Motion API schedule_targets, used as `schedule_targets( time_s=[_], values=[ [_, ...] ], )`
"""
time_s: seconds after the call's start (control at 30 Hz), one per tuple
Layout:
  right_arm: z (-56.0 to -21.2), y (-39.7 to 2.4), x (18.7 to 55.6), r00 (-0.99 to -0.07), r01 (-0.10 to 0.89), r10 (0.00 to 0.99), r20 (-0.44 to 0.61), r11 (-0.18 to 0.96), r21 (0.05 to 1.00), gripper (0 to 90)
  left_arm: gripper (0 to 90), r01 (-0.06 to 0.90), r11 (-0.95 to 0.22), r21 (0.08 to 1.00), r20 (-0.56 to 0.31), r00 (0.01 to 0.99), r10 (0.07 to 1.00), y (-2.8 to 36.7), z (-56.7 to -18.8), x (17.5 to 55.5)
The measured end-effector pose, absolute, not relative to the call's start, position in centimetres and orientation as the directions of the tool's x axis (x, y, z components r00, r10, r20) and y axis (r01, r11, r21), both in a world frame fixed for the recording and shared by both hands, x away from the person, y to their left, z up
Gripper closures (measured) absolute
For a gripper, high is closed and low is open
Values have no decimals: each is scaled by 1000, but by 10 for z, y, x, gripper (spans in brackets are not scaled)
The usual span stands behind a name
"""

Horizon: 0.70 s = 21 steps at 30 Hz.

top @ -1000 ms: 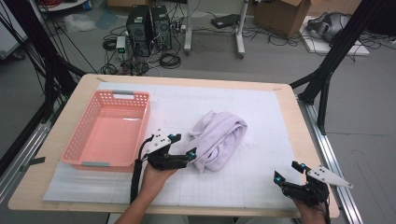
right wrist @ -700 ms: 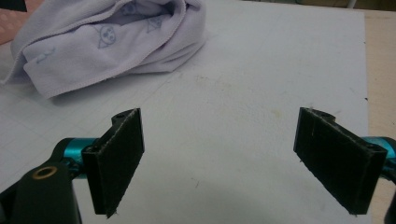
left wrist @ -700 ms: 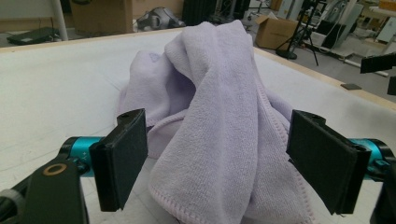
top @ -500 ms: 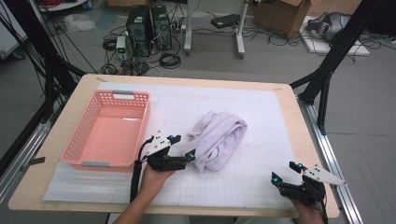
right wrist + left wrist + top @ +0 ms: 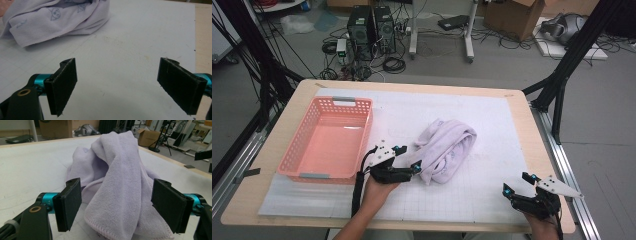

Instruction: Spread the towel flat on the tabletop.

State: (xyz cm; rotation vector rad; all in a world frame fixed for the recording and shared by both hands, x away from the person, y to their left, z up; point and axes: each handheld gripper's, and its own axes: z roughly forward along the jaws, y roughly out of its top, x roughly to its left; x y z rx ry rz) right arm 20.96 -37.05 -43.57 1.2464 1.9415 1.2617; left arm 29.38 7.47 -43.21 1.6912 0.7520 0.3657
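Two grippers: one at the towel, one well apart from it.
Left gripper: jaws spread and just closing a little, the lavender towel's near fold between them, pads not pressing.
Right gripper: jaws spread over the bare white mat.
Towel: crumpled mid-mat, right of the pink basket.

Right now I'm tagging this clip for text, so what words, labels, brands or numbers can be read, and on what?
None can be read.
The towel bears faint printed cat-face outlines, no letters.
The cardboard boxes on the floor are too small and blurred to tell.
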Motion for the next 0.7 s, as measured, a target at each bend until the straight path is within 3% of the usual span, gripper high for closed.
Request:
schedule_targets(
  time_s=[0.47, 0.63, 0.7],
  values=[
    [-439, -374, 211, -431, 455, 899, 74, 146, 878, 149, 355, 295, -138, 946, -157, 785, 599, 52, -426, 303],
    [-440, -369, 212, -448, 459, 892, 69, 163, 874, 149, 337, 306, -282, 910, -87, 803, 589, 25, -425, 321],
    [-440, -367, 212, -450, 462, 890, 74, 161, 872, 149, 394, 331, -303, 894, -96, 800, 592, 20, -430, 326]
  ],
)
